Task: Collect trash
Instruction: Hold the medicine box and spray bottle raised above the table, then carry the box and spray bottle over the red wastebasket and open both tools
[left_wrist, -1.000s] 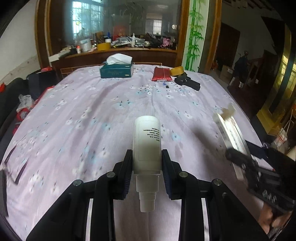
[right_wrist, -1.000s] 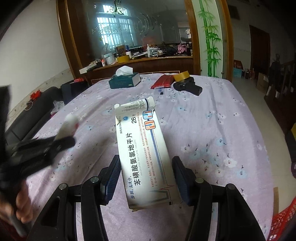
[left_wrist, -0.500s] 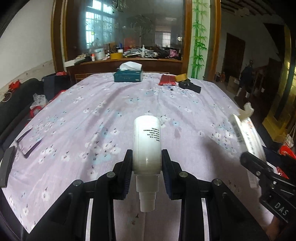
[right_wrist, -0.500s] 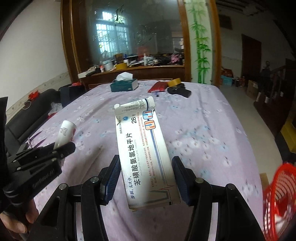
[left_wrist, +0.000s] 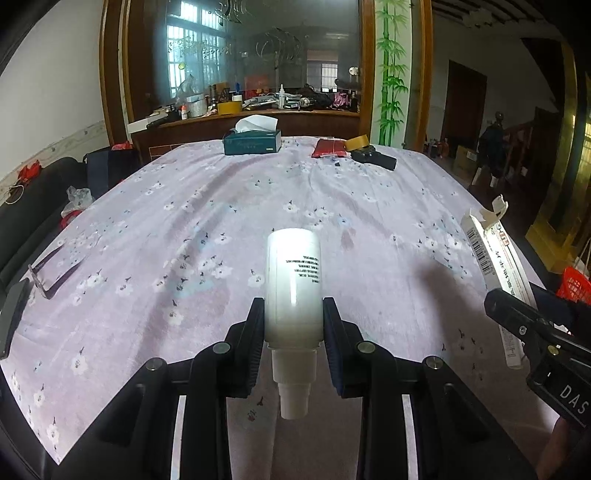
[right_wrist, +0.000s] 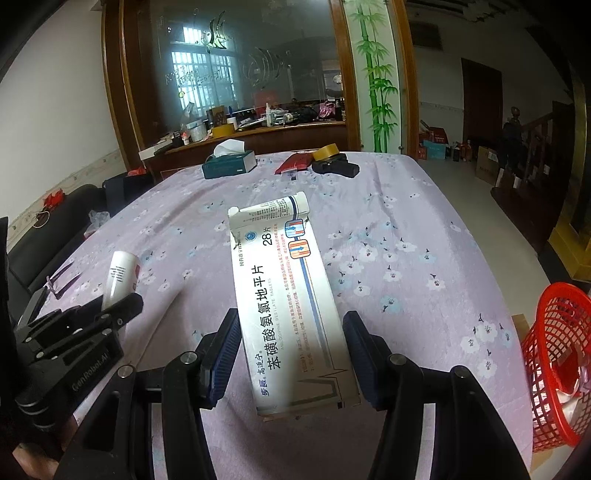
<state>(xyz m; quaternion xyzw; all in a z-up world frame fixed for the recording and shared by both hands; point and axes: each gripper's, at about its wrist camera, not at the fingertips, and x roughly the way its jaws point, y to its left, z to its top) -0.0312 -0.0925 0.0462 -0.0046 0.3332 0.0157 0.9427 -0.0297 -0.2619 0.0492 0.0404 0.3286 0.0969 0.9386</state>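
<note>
Both pieces of trash lifted, none binned: left gripper clamped on white plastic bottle, right gripper grasping white cardboard medicine box, red mesh basket just beside

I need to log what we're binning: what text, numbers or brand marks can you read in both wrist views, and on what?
"苯磺酸氨氯地平片": medicine box, held in the right gripper.
"28片": same box.
"AMLODIPINE BESILATE TABLETS": same box, small.
"GenRobot.AI": left gripper body.
"DAS": right gripper body, cut off at the left view's edge.
Black print on the white bottle in the left gripper: too small to read.
Barcode digits on the box's side: unreadable.
</note>
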